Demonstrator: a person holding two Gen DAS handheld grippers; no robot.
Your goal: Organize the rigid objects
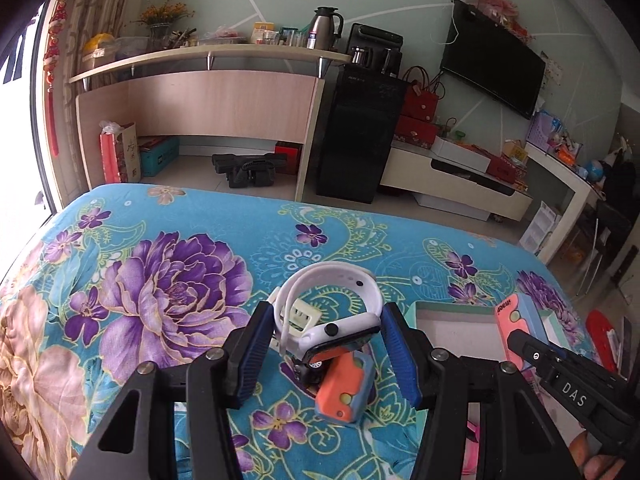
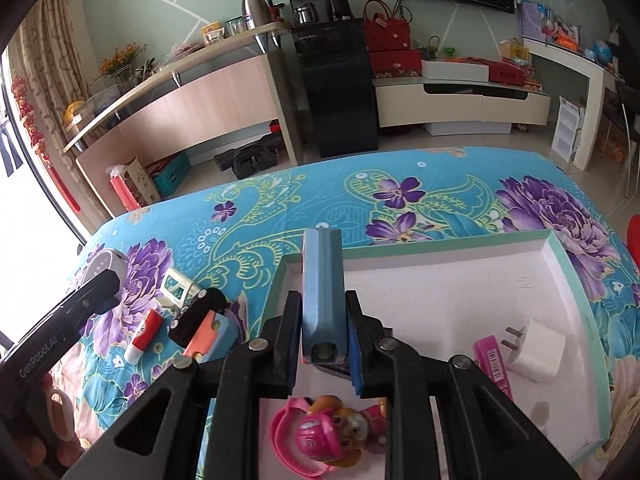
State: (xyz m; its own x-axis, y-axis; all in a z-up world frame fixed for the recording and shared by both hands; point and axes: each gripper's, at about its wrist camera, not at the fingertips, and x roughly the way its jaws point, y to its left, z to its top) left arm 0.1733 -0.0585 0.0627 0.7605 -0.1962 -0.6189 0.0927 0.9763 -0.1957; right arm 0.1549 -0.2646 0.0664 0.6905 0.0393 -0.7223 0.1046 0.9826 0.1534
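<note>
Left view: the left gripper [image 1: 326,344] stands with jaws spread around a white watch [image 1: 332,312], not pinching it, left of the box [image 1: 452,312]. Right view: the right gripper [image 2: 323,338] clamps a blue block [image 2: 322,292] above the box's [image 2: 576,276] near-left corner.

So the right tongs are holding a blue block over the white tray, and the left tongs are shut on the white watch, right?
Not quite. In the left wrist view the left tongs are open around the watch, not shut on it. The right tongs do hold the blue block over the tray.
</note>
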